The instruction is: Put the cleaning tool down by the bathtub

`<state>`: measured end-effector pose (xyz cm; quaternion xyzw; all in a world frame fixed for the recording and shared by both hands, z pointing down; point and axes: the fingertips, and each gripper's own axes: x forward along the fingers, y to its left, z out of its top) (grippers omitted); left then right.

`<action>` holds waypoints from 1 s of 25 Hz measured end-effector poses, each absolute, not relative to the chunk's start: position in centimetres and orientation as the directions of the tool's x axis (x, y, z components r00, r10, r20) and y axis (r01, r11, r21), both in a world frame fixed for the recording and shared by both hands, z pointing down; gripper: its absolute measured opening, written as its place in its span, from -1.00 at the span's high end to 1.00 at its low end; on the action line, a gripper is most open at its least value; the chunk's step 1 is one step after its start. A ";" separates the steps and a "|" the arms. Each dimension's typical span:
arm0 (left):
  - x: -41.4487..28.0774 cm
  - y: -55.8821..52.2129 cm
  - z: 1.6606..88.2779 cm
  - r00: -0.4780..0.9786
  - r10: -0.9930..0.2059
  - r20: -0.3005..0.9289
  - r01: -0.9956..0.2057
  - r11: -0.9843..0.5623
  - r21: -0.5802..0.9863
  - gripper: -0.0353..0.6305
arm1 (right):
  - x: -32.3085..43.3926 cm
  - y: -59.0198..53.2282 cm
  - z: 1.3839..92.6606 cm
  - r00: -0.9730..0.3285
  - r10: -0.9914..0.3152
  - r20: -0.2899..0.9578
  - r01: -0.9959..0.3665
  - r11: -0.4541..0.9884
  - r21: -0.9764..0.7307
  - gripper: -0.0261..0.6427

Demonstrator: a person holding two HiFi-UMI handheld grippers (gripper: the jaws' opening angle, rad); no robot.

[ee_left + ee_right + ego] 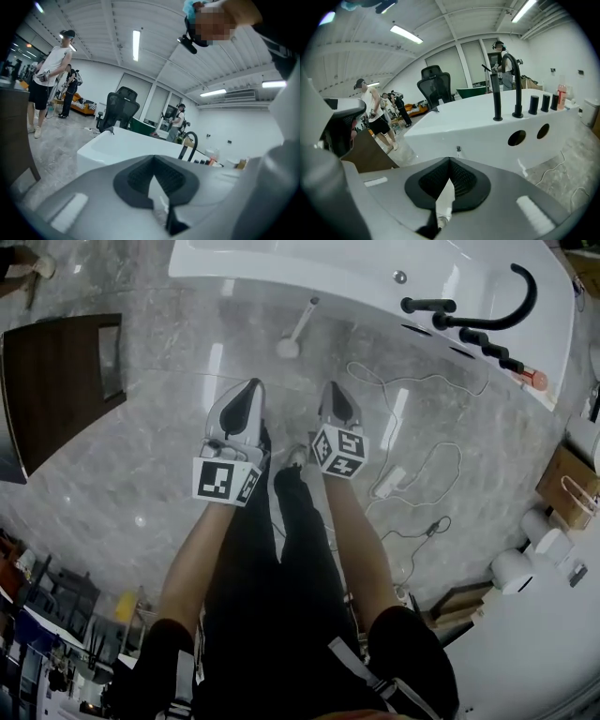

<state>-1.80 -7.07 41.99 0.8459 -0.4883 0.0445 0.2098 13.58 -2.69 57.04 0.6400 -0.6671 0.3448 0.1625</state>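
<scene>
The cleaning tool (pixel 298 329) lies on the floor (pixel 159 456) at the foot of the bathtub (pixel 375 277), its handle end toward the tub wall. My left claw (pixel 251 383) and right claw (pixel 334 387) are each pressed together, empty, well short of the bathtub. I judge the placement complete. Procedure: move both claws clear without knocking the handle.

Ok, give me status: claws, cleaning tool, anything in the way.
Left claw shut, empty. Right claw shut, empty. Cleaning tool lying on the floor beside the bathtub, not held. Loose white cable on the floor nearby, clear of the tool.
</scene>
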 end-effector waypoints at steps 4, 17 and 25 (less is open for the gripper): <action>-1.6 -5.8 39.0 0.502 -0.824 0.265 -0.855 -0.426 0.294 0.87 | 14.0 -2.4 52.2 -0.147 -0.777 0.613 -0.968 -0.016 -0.252 0.93; -1.1 1.4 29.1 0.478 -0.854 0.205 -0.868 -0.424 0.258 0.87 | 15.5 2.8 34.1 -0.167 -0.904 0.395 -0.968 0.075 -0.238 0.93; 0.0 8.1 22.4 0.483 -0.866 0.131 -0.862 -0.442 0.248 0.87 | 16.2 9.5 25.6 -0.178 -0.941 0.286 -0.972 0.123 -0.200 0.93</action>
